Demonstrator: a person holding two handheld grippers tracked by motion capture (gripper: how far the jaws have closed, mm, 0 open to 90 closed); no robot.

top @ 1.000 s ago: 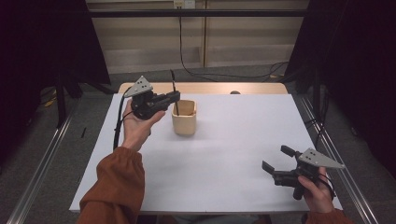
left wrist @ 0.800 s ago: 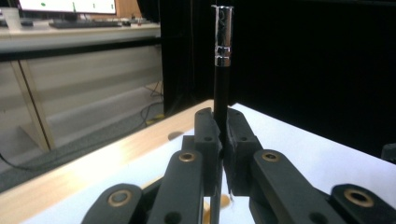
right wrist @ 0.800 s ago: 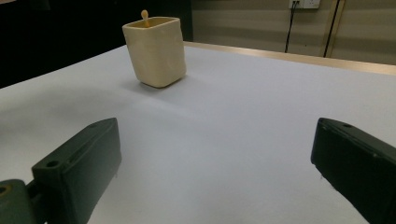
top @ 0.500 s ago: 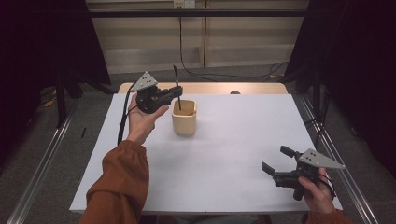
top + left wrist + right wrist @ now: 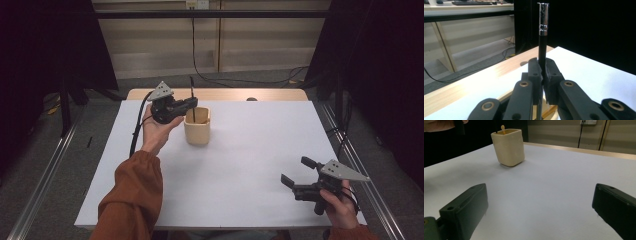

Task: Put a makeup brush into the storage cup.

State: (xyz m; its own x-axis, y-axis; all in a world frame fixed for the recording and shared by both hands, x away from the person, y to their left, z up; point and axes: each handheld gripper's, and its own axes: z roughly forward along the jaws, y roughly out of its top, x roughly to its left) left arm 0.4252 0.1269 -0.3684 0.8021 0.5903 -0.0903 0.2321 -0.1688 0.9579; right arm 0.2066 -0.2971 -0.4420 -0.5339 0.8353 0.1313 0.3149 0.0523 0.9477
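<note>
The left gripper (image 5: pixel 192 103) has been moved down over the cream square cup (image 5: pixel 197 126). Nearest, the right gripper (image 5: pixel 296 173) is held wide open above the white tabletop (image 5: pixel 250 165). Farther off, a thin black stick with a silver cap (image 5: pixel 542 37) is clenched upright, its lower end inside the cup.

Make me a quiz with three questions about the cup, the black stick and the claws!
1. Where does the cup stand?
A. on the white table
B. on the floor
C. in a hand

2. What colour is the cup?
A. red
B. cream
C. blue

3. What is the left claw doing?
A. gaping wide, holding nothing
B. lying on the table
C. pinching the black stick

Answers: 1 A, its base rests on the white top. 2 B, its walls are pale cream. 3 C, the jaws press the stick upright over the cup, while the right claw stands open.
</note>
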